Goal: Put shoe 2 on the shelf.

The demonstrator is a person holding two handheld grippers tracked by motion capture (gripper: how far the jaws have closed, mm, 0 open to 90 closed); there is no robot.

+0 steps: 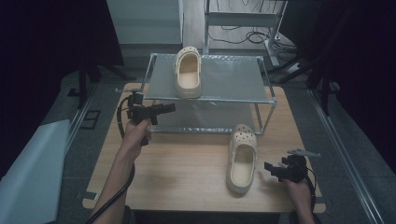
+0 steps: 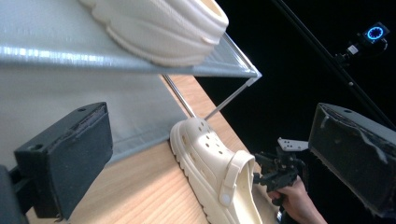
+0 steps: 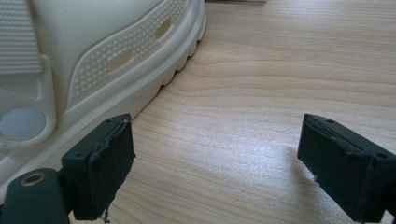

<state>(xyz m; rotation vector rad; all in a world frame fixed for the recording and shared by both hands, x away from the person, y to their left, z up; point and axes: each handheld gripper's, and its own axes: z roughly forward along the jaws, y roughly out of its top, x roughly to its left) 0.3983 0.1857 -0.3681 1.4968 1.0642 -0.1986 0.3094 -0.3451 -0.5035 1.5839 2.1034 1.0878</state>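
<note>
**Cream foam clog on the table, waiting beside the rack**

The cream-coloured foam clog with holes in its toe (image 1: 242,161) lies on the light wooden table (image 1: 187,177), toe pointing to the metal two-level shoe rack (image 1: 212,93) and just in front of its right front leg. A second cream clog (image 1: 188,72) already stands on the top shelf of the rack.

The clog on the table looks light and a little soft, with a thick ribbed sole, so it will probably bend slightly under pressure but not break. Its surface seems matte, not slippery. A good place to take hold is likely the side wall near the heel or the heel strap (image 2: 231,175).

The right gripper (image 1: 275,171) rests low, just beside the clog's right side, with its jaws spread wide and nothing between them. The left gripper (image 1: 163,109) is held near the rack's left front corner, jaws also spread apart and empty.

The rack's front bar and right leg stand near the toe and could hinder a lift to the shelf.
</note>
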